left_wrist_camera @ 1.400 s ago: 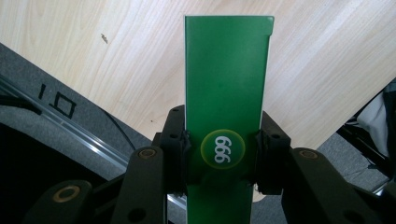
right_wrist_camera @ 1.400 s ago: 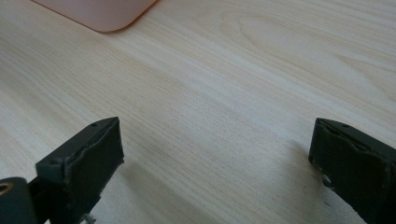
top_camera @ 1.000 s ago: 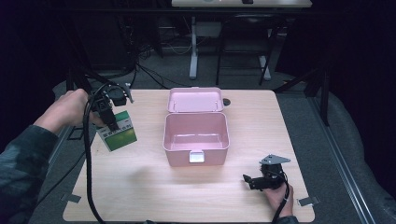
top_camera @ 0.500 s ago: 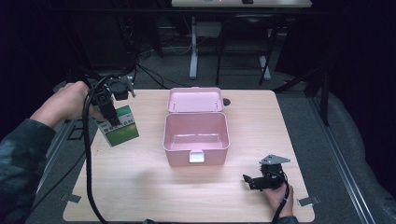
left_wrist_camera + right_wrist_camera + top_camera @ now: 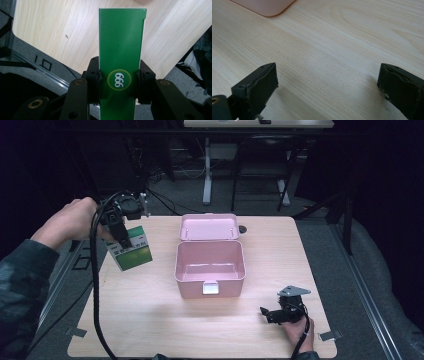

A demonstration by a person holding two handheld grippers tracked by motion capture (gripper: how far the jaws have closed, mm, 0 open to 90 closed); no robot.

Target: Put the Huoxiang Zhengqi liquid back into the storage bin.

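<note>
Carton [image 5: 131, 249], green, hung tilted at left of the high view, clear of the table [image 5: 150, 320], clamped by its narrow sides in the left gripper [image 5: 119, 80]. Pink box [image 5: 210, 260] sat open at centre, lid back, empty. Right gripper [image 5: 327, 85] rested at lower right, jaws wide apart, holding nothing. Risk, as judged: the grip was low on a smooth carton; it could pivot, slip, or catch the box rim.
</note>
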